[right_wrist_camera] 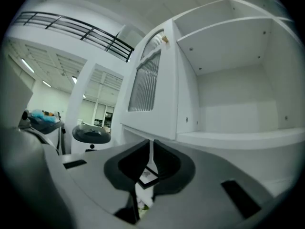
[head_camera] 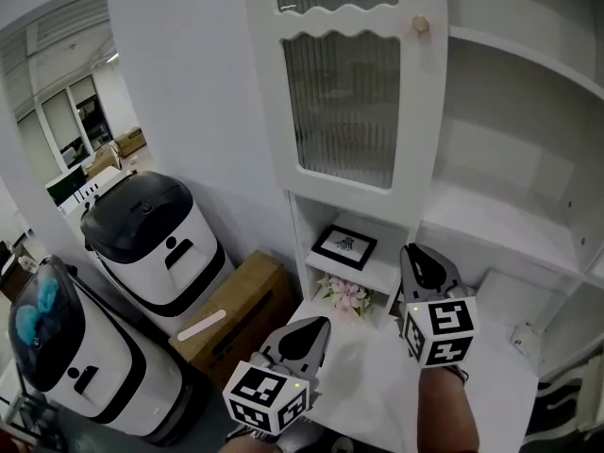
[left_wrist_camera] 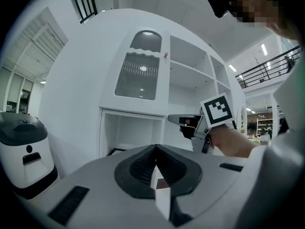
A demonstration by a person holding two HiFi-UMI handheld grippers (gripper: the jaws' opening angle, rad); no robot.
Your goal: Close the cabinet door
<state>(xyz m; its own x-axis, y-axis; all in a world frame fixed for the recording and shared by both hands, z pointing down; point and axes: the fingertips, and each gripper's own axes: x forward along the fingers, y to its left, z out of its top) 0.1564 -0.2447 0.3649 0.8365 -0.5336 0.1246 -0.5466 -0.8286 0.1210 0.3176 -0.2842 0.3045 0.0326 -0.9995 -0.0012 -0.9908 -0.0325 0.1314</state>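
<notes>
Above both grippers, cabinet door [head_camera: 344, 92]: swung open, hanging left of shelves [head_camera: 500, 225].
Left gripper [head_camera: 319, 326]: jaws together, nothing btwn; held low, prob. idle.
Right gripper [head_camera: 413, 251]: jaws nearly together, nothing btwn; prob. closed up to push door, not grab it.
Door look: white, ribbed glass w/ wavy trim, small knob [head_camera: 420, 25] at free edge.

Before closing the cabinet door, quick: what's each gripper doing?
Left gripper: closed, holding nothing.
Right gripper: all but closed, holding nothing.
</notes>
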